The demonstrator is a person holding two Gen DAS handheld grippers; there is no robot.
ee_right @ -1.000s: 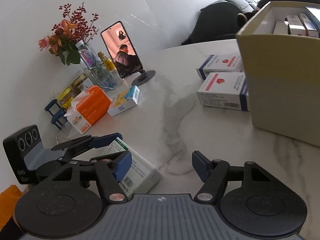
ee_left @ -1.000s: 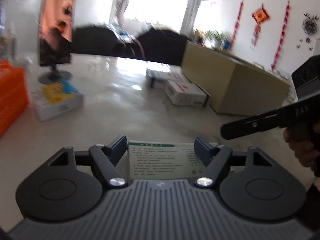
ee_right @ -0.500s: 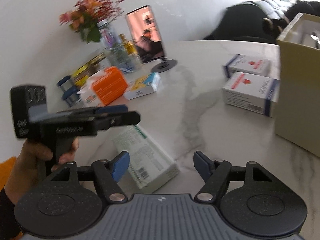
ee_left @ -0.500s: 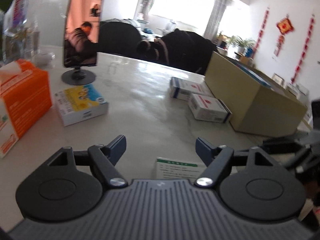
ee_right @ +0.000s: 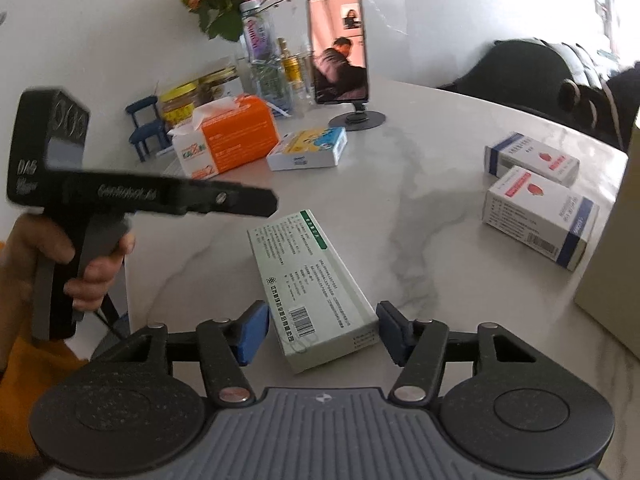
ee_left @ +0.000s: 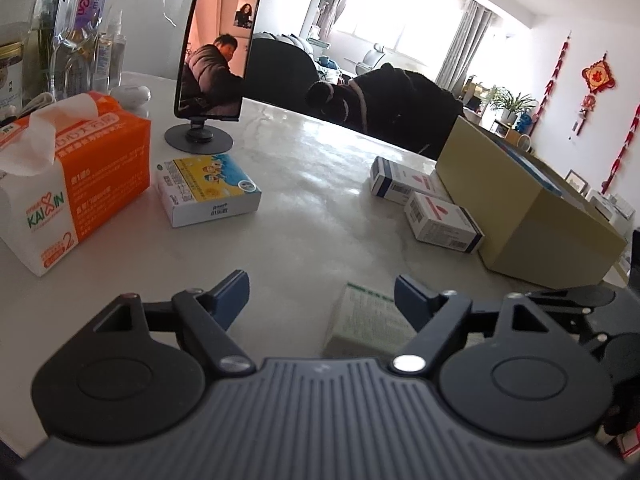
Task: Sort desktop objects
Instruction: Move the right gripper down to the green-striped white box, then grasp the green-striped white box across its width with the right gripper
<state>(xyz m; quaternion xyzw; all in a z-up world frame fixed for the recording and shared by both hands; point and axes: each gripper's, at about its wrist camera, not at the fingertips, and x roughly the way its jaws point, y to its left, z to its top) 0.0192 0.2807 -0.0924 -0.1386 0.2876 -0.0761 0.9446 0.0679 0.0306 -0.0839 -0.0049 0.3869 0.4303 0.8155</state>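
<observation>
The table (ee_right: 420,208) is white marble with grey veins, smooth and a little shiny, and it stands in a bright living room with tall windows (ee_left: 404,36) and red hanging ornaments (ee_left: 598,80) on the white wall. At the far edge of the table a phone (ee_right: 339,46) stands upright on a round black stand, beside a bottle with flowers (ee_right: 256,36) and some glass jars (ee_right: 180,100). An orange tissue pack (ee_right: 236,136) lies near them, with a small yellow and blue box (ee_right: 308,150) just beside it. On the other side two white boxes with red and blue print (ee_right: 538,208) lie next to a tall beige cardboard box (ee_left: 528,208), which is open on top.

The green and white medicine box (ee_right: 312,288), long and flat with a barcode, lies flat on the table. The right gripper (ee_right: 322,332) has its jaws spread wide, and the near end of this box is between them; no touch is visible. The left gripper (ee_left: 322,298) is held in the air by a hand (ee_right: 86,256), its jaws also released and holding nothing, and the same box (ee_left: 370,320) shows low between them, nearer the right finger.
</observation>
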